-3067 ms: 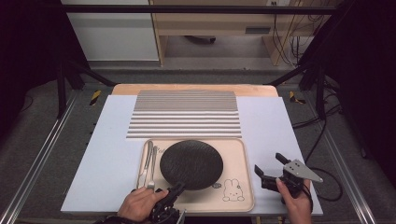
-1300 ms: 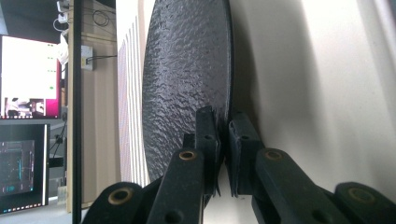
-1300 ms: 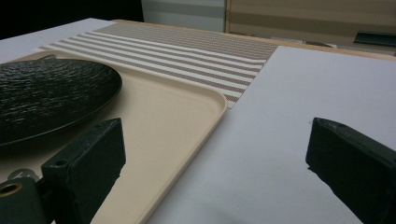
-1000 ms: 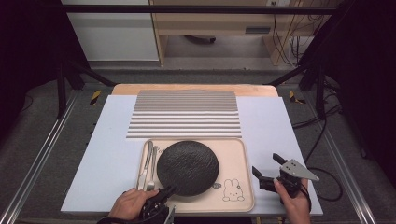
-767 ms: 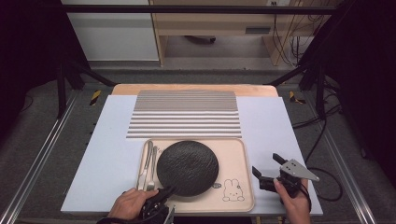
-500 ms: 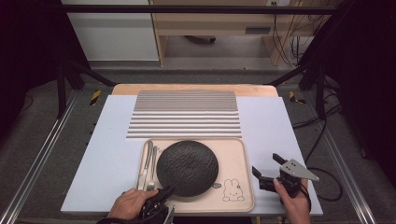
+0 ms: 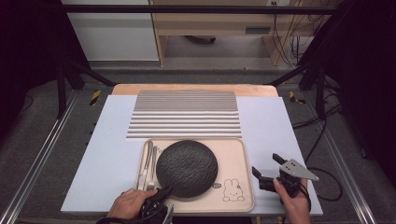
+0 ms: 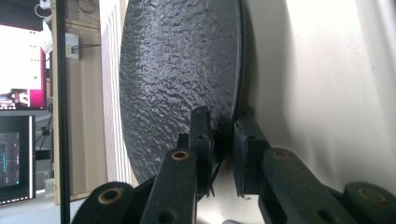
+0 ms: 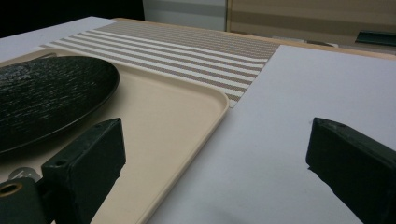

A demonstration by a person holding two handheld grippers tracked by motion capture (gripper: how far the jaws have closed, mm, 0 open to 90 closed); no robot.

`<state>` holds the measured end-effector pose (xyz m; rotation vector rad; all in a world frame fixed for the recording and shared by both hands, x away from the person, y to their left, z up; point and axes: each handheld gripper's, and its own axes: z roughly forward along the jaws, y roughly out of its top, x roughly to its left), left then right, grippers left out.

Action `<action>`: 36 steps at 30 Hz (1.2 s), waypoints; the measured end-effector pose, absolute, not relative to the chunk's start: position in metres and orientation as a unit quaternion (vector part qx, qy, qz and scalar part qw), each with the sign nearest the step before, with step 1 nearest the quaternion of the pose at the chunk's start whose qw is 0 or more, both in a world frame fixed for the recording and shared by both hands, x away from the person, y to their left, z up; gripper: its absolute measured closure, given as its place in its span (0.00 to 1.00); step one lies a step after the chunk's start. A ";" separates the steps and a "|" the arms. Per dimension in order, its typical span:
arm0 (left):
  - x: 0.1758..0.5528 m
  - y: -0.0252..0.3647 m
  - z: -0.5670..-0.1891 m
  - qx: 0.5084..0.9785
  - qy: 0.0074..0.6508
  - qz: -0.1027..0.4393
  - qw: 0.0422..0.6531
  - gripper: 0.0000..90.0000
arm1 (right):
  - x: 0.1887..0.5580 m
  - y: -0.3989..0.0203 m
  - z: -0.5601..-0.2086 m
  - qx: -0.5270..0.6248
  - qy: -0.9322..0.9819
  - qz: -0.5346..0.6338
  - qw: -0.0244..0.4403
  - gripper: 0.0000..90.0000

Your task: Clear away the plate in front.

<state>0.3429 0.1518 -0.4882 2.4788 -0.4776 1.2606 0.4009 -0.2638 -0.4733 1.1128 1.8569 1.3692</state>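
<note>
The left gripper [image 7: 161, 195] pinches the black plate's [image 7: 187, 168] rim at seven o'clock (plate lying on the beige tray [image 7: 240, 156]). The right gripper [image 7: 268, 170], jaws wide and empty, hovers at the tray's three o'clock.

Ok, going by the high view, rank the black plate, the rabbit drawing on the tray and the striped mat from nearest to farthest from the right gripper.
1. Rabbit drawing: on the tray's near right corner, just left of the right gripper.
2. Black plate: mid-tray, farther left.
3. Striped mat: beyond the tray, toward the table's far edge.
</note>
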 end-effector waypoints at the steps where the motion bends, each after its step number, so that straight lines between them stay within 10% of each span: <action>1: 0.343 0.152 -0.488 0.868 -0.166 0.441 0.160 0.89 | 0.401 -0.264 -0.473 0.416 0.695 0.512 0.286 0.05; 17: 0.344 0.152 -0.488 0.871 -0.145 0.436 0.172 0.85 | 0.401 -0.263 -0.473 0.415 0.696 0.511 0.287 0.05; 36: 0.351 0.158 -0.477 0.865 -0.045 0.441 0.236 0.27 | 0.402 -0.263 -0.475 0.419 0.695 0.508 0.287 0.05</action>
